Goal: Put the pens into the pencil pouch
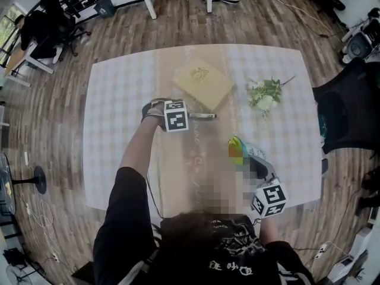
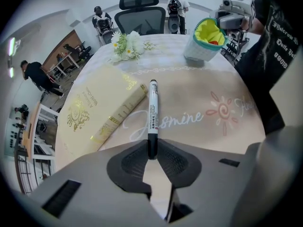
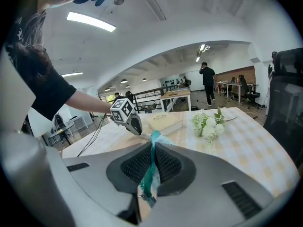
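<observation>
Left hand-held gripper (image 2: 152,151) clamps a marker pen (image 2: 152,110) seemingly by its tail, so it may swing loose; right hand-held gripper (image 3: 152,159) pinches the pouch (image 2: 202,48).

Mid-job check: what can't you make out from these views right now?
- Pouch contents: left tool view shows a yellow lining and a red speck, too small to tell; head view's mosaic patch covers much of it.
- Pen near end: buried between the left tool pads.
- Pouch body in right tool view: only a teal edge shows between the right tool pads.
</observation>
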